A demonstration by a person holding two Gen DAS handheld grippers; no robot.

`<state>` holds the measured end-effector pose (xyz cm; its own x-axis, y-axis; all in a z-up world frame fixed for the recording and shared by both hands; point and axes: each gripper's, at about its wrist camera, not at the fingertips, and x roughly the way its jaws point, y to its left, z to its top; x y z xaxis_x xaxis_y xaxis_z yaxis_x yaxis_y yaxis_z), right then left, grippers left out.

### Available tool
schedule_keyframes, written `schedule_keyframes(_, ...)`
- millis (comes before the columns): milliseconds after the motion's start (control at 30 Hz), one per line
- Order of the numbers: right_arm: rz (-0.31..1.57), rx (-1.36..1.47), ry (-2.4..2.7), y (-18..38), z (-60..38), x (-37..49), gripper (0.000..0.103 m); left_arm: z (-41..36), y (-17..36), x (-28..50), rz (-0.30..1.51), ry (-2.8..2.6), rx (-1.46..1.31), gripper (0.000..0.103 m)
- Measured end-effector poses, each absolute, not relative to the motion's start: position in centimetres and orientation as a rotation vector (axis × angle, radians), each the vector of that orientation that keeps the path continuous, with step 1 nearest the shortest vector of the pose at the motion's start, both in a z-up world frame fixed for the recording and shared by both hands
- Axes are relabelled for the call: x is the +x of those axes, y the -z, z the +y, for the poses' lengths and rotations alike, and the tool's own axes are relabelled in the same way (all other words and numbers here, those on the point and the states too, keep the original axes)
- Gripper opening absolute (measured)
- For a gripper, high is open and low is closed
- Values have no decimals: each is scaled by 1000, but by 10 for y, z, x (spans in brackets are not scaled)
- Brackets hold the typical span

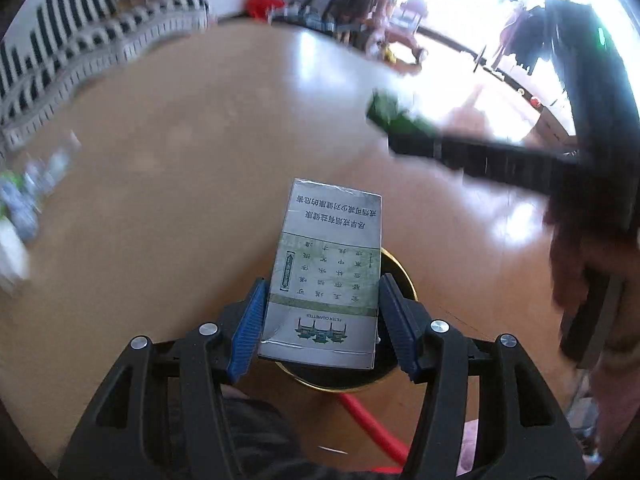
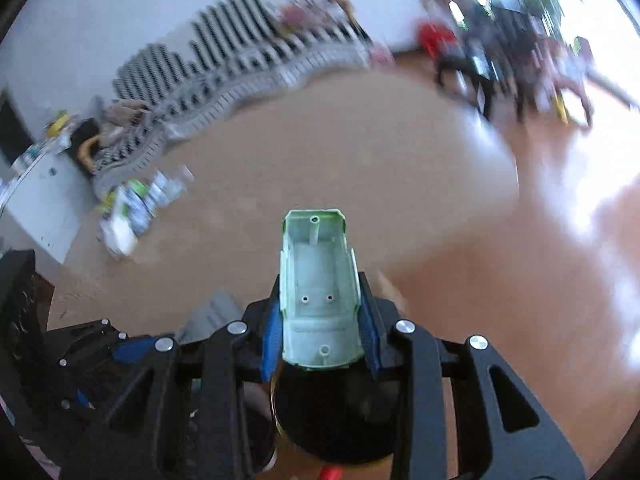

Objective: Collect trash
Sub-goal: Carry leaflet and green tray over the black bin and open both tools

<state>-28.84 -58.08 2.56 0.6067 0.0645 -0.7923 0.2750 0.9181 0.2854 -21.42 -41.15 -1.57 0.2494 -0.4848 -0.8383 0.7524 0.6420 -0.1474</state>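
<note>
My left gripper (image 1: 320,312) is shut on a grey-and-green cigarette pack (image 1: 326,268) with Chinese print, held above a black bin with a gold rim (image 1: 396,276). My right gripper (image 2: 320,332) is shut on a pale green hollow plastic shell (image 2: 316,284), like a toy car body, held over the same black bin (image 2: 336,420). In the left wrist view the right gripper (image 1: 384,114) shows as a blurred black arm with the green piece at its tip. The left gripper (image 2: 120,350) shows at the lower left of the right wrist view.
A round brown table (image 1: 180,160) lies under both grippers. Blurred packets and a carton (image 2: 136,208) sit at its left edge. A black-and-white patterned sofa (image 2: 240,60) stands behind. Dark furniture (image 2: 500,52) stands by a bright window. A red hose (image 1: 372,428) lies below the bin.
</note>
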Motion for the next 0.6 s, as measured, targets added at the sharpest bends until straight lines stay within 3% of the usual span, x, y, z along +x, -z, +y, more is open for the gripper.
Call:
schedule_keyframes(233,1055,510,168,50,-588,-313,33,-441,84,-224,1172,851,271,56)
schedule_keyframes(600,1055,522,165,51,-591,-306,33,-440,86,-211,1179,825,263,56)
